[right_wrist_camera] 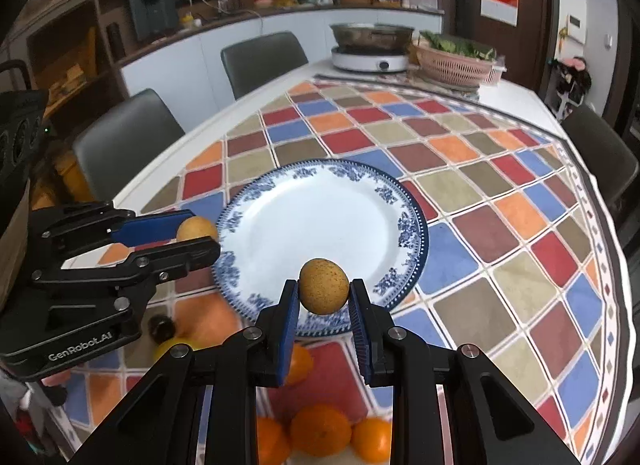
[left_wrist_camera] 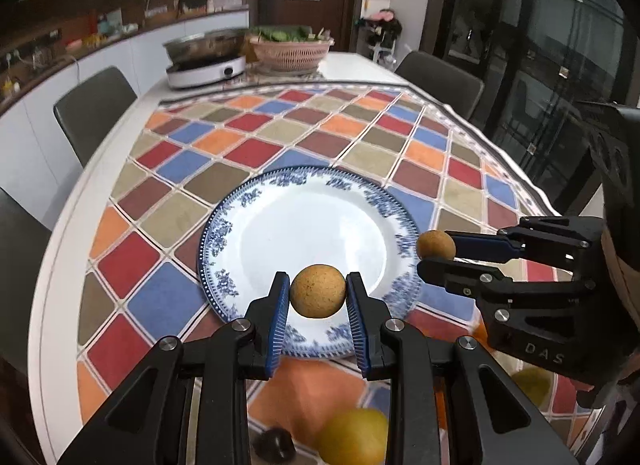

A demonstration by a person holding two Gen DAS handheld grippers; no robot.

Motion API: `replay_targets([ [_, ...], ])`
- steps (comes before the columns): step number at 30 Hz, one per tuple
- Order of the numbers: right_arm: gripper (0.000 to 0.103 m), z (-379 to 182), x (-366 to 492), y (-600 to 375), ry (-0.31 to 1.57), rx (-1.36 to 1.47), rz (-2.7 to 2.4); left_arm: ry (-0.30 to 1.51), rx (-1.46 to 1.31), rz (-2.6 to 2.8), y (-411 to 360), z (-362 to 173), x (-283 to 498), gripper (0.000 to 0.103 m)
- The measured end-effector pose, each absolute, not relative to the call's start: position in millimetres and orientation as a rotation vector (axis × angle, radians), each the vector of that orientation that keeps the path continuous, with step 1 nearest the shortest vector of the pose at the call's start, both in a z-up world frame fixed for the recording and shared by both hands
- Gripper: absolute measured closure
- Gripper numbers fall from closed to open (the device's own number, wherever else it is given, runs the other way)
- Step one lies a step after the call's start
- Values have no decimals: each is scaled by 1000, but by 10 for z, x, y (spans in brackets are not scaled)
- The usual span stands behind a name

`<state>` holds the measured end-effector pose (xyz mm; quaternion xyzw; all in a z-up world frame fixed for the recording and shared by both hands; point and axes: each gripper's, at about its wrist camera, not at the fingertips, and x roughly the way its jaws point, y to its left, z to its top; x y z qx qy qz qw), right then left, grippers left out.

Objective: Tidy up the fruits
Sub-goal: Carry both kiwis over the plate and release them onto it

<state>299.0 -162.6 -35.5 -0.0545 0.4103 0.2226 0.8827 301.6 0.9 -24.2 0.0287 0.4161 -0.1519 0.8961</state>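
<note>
A white plate with a blue patterned rim [left_wrist_camera: 240, 201] [right_wrist_camera: 404, 201] lies on the chequered cloth and has nothing on it. My left gripper [left_wrist_camera: 318, 280] is shut on a small round tan fruit [left_wrist_camera: 318, 297] held over the plate's near rim. My right gripper [right_wrist_camera: 325, 285] is shut on a second tan fruit [right_wrist_camera: 323, 293], also above the near rim. Each gripper shows in the other's view: the right gripper [left_wrist_camera: 434, 251] with its fruit [left_wrist_camera: 436, 245] at the plate's right edge, the left gripper [right_wrist_camera: 202, 231] with its fruit [right_wrist_camera: 196, 228] at the left edge.
Loose fruit lies near me below the grippers: oranges [right_wrist_camera: 320, 429], a yellow fruit [left_wrist_camera: 354, 437] and a dark one [left_wrist_camera: 274, 443]. At the table's far end stand a cooker with a steel pan [left_wrist_camera: 206, 65] and a pink basket of greens [left_wrist_camera: 292, 51]. Grey chairs [right_wrist_camera: 124, 137] line the sides.
</note>
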Motion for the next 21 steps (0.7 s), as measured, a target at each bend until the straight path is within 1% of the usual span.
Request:
replay_targets([
  [8,77,-552,3264,-1534,927,-124,463,945,41,-301,22,-454,3254,74],
  [10,77,-568,3290,-1529,934,-118,466,950,38,-295,32,-466,3256,67],
  [11,76,-561,3295,-1531,930,-111,462,940,43,-290,36,-454,3237,61],
  [12,76,-554,3295,-1536,928,-109,459,930,53,-281,39,-436,3218,59],
  [21,76,-326,3009,-1596,857,-116,449,831,105,-242,44,-139,2837,59],
])
